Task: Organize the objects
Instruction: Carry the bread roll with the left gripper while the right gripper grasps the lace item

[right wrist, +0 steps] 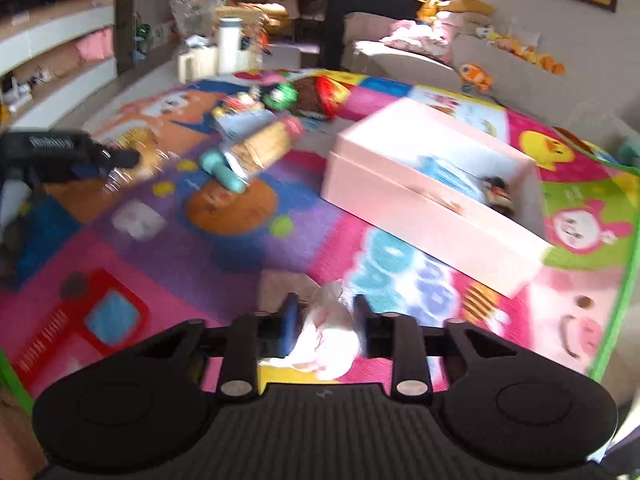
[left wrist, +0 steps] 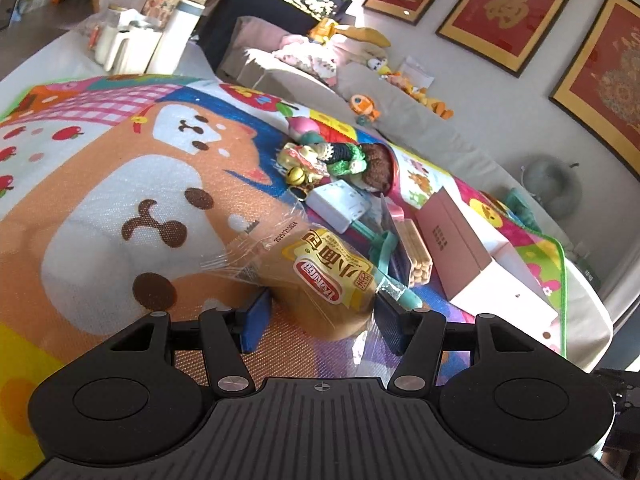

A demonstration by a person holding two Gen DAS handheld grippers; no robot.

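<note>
Clear-wrapped bread bun (left wrist: pixel 320 276) sits gripped (seemingly) between left tongs (left wrist: pixel 320 314).

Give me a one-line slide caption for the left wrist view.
Left gripper closed on a wrapped bread bun over a cartoon play mat, pink box nearby.

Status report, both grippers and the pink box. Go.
Left gripper clamped on wrapped bread bun. Right gripper holds a white crumpled wrapper, blurred. Pink box open on the mat, path clear.
</note>
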